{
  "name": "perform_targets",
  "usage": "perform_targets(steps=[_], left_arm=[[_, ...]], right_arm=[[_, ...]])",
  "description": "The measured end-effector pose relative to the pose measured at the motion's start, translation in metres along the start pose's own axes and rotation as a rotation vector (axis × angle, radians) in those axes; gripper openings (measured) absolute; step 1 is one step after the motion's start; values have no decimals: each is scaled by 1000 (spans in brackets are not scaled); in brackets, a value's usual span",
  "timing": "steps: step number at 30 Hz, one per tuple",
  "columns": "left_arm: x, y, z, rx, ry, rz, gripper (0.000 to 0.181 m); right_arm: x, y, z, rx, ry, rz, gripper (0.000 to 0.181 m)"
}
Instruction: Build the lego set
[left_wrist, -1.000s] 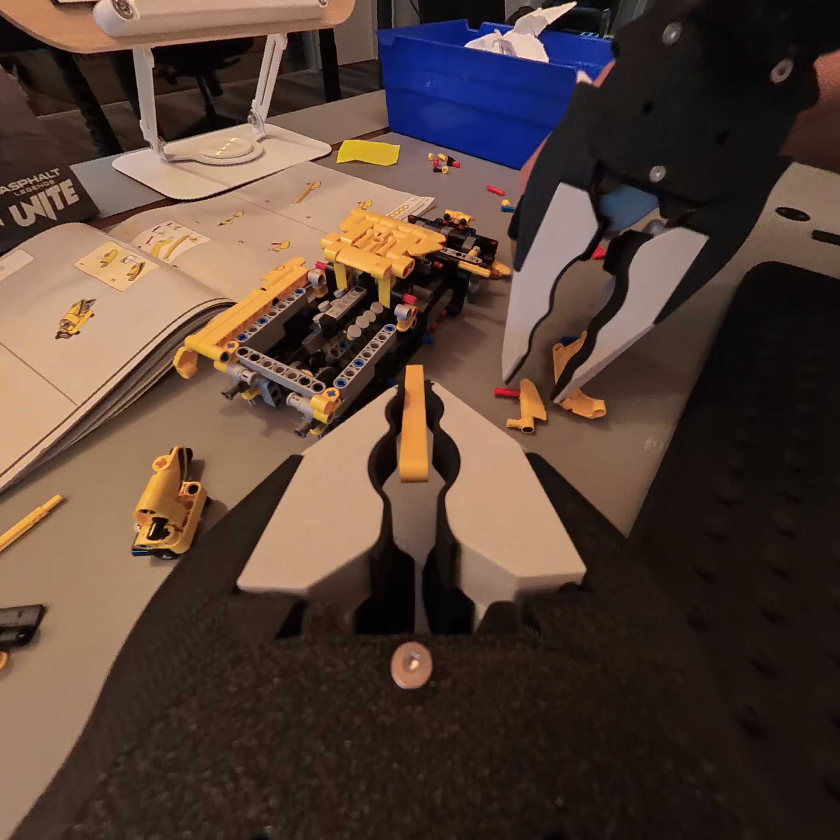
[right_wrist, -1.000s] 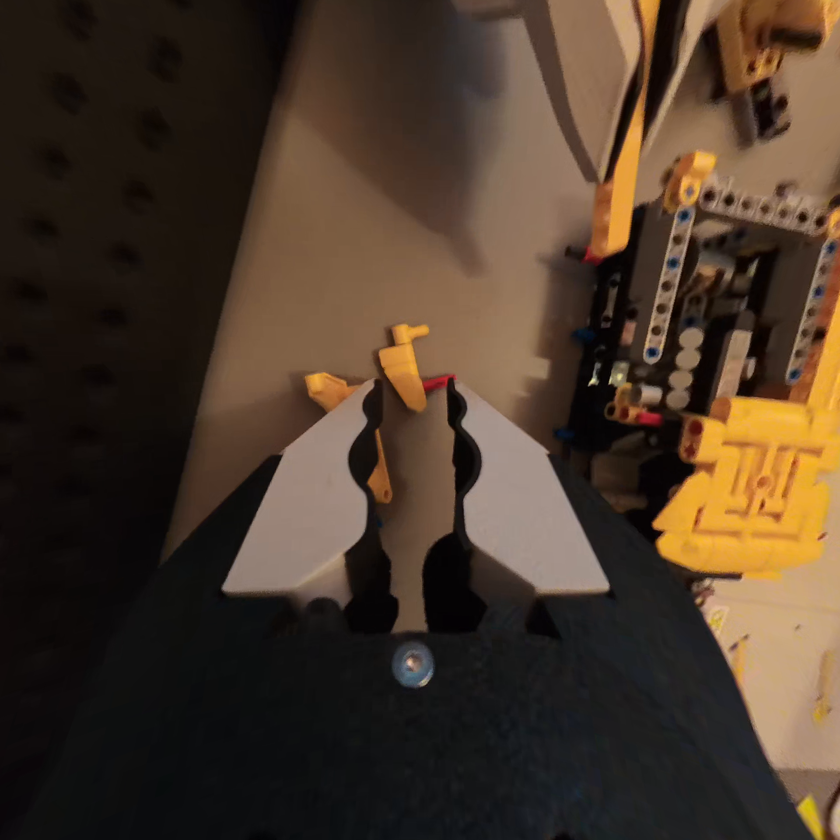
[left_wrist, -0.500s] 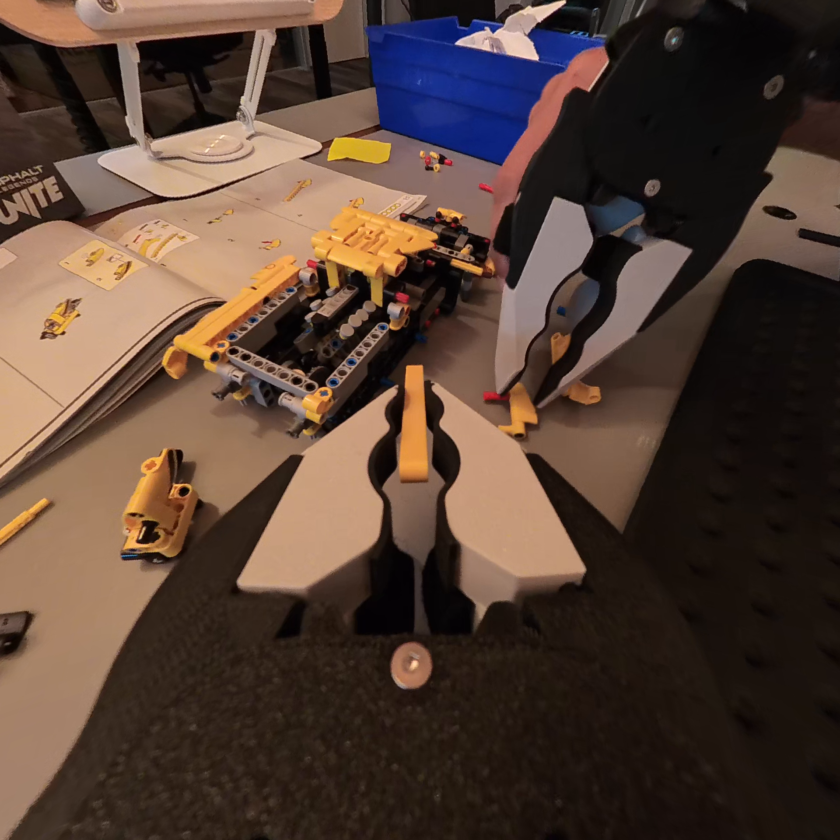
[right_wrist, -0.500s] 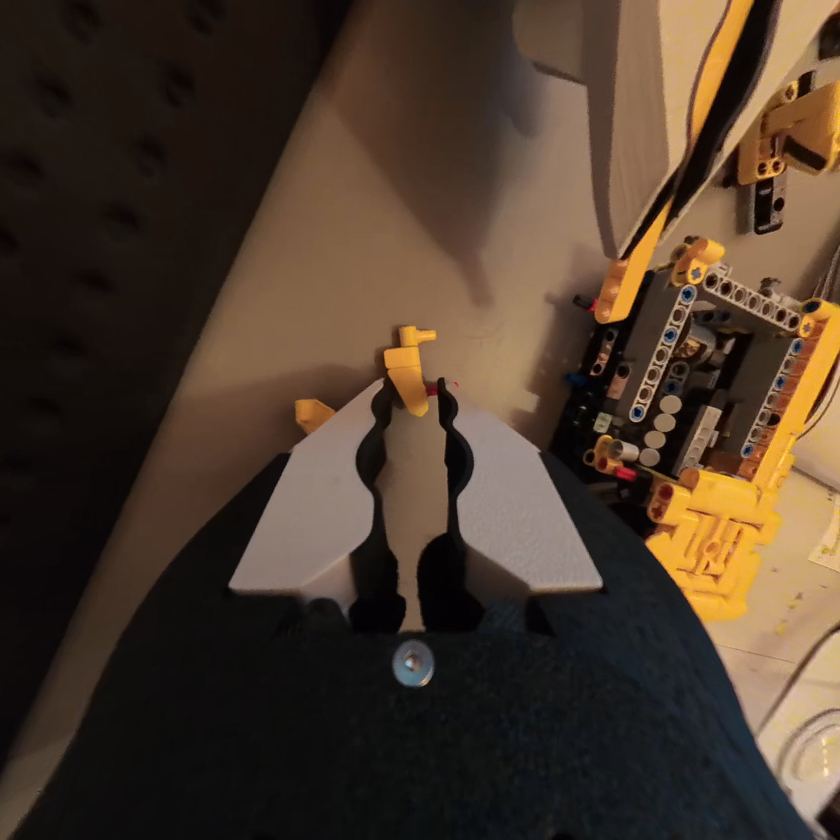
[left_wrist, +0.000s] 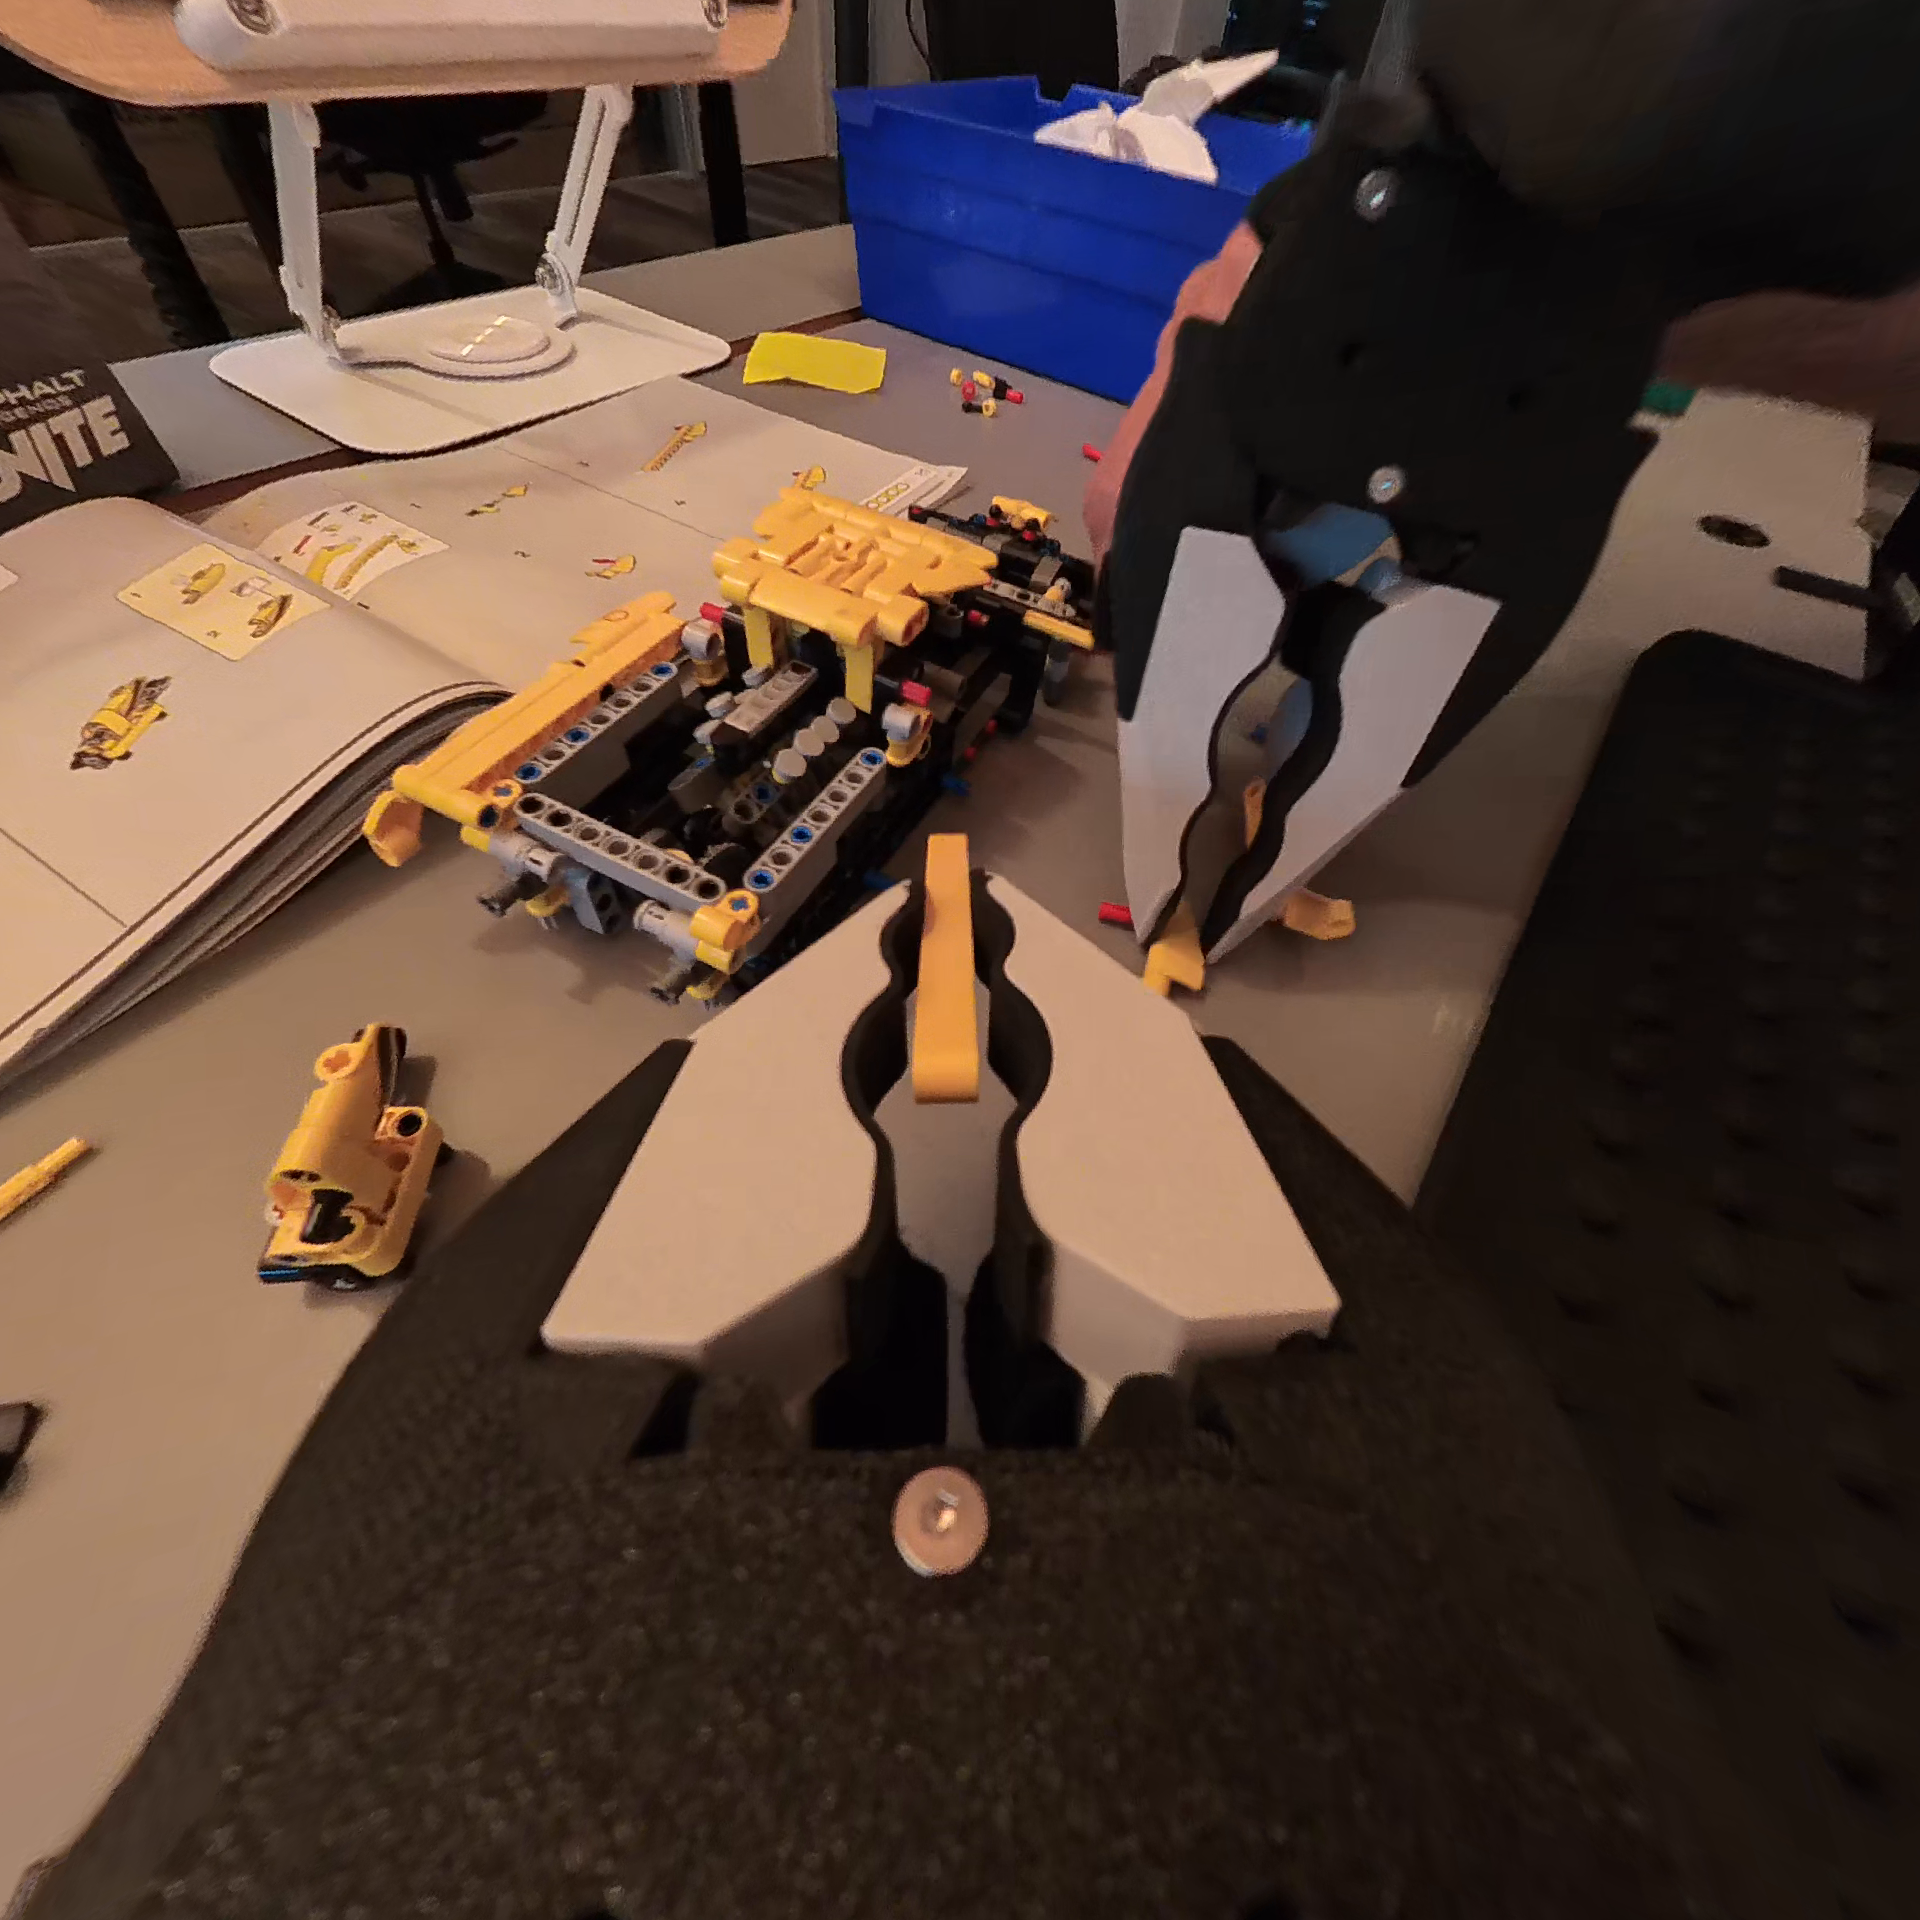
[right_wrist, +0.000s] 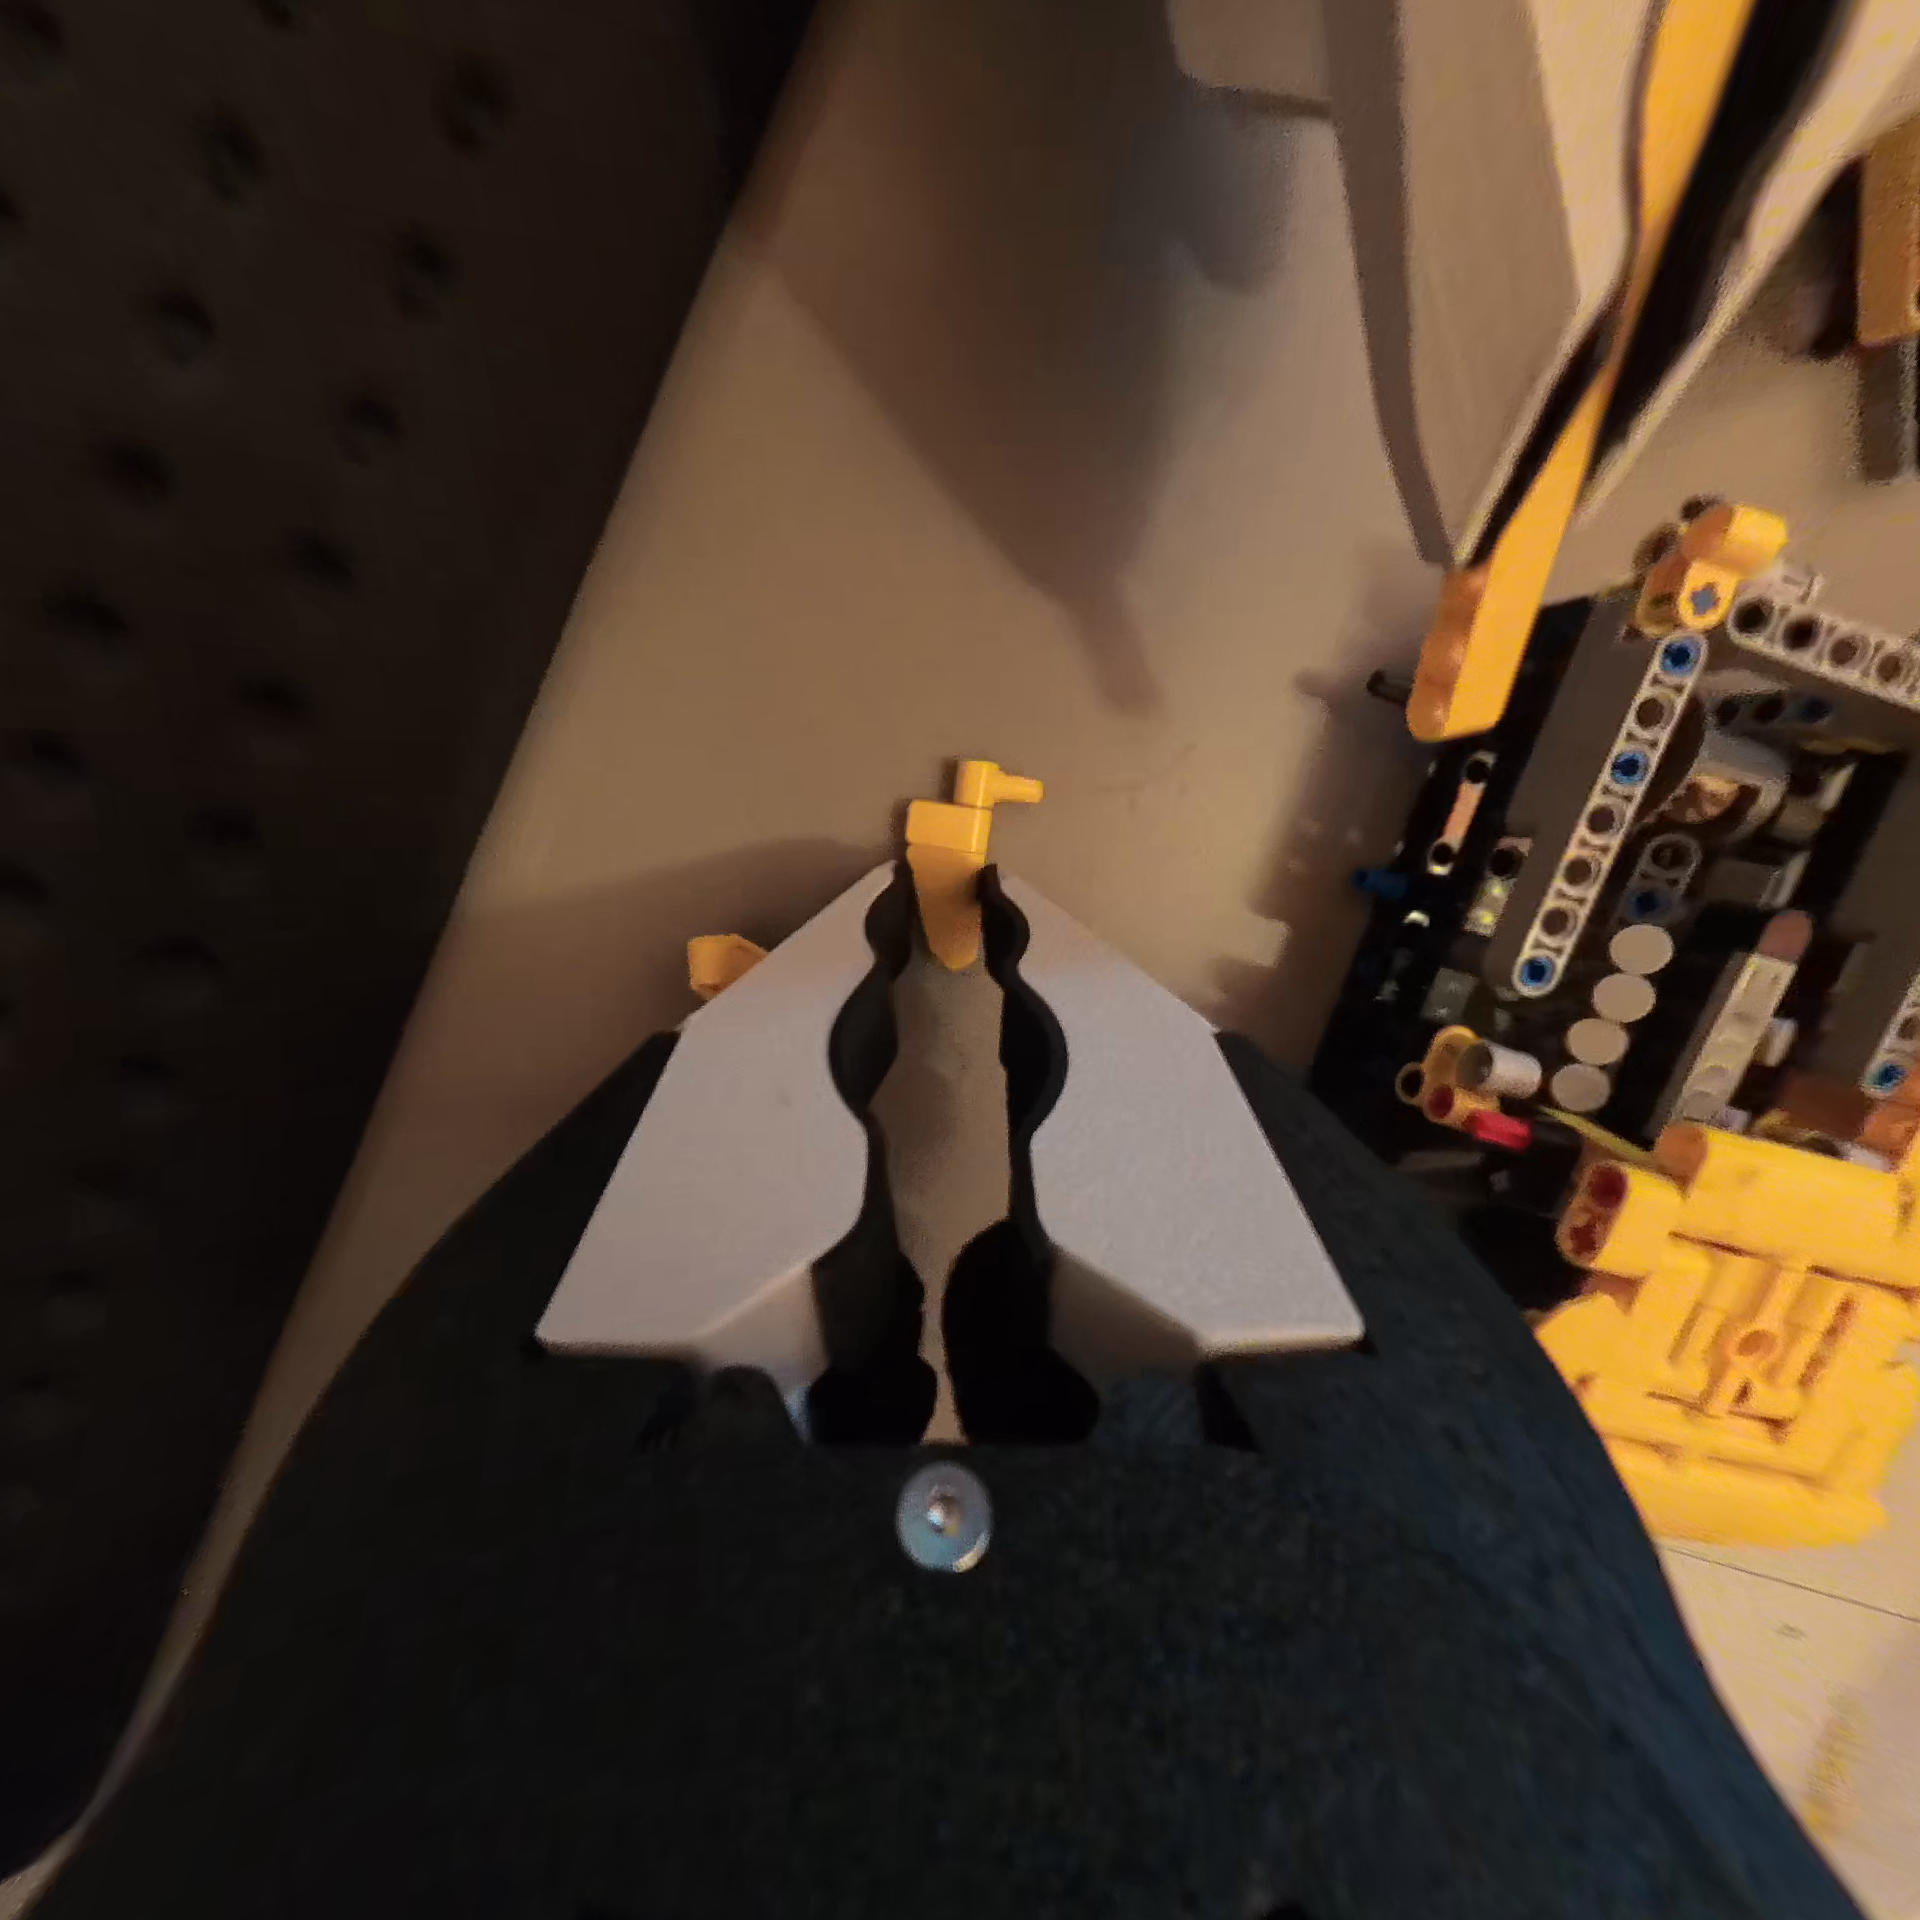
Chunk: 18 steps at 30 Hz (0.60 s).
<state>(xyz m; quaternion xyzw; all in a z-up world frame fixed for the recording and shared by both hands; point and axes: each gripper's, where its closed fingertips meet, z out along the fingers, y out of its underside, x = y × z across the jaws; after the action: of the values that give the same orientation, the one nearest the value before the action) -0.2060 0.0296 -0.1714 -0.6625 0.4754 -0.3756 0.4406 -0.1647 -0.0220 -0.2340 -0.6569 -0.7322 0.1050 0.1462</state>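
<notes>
left gripper (left_wrist: 943, 904) clamped on a yellow beam (left_wrist: 945, 987), held just in front of the half-built yellow-and-black model (left_wrist: 727, 748) on the grey table (left_wrist: 156, 1351). right gripper (right_wrist: 940, 883) tips down at the table — jaws closed around a small yellow piece (right_wrist: 951, 862), its far end sticking out.

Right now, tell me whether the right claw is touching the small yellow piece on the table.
Touching. The right wrist view shows the right claw tips closed against the small yellow piece, pinching its tapered end, no gap either side.

Half-built yellow-black lego car (left_wrist: 769, 727) on table – loose yellow pieces (left_wrist: 1174, 951) beside
</notes>
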Motion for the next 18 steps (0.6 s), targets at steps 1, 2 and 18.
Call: perform_targets(steps=[1, 2, 18], left_arm=[[0, -2, -2, 16, 9, -20, 8], [-1, -6, -4, 38, 18, -44, 8], [-12, -52, -42, 389, 379, -618, 7]], right_arm=[[1, -1, 0, 24, -19, 47, 13], [4, -2, -3, 68, -26, 104, 12], [67, -94, -113, 1382, -267, 832, 10]])
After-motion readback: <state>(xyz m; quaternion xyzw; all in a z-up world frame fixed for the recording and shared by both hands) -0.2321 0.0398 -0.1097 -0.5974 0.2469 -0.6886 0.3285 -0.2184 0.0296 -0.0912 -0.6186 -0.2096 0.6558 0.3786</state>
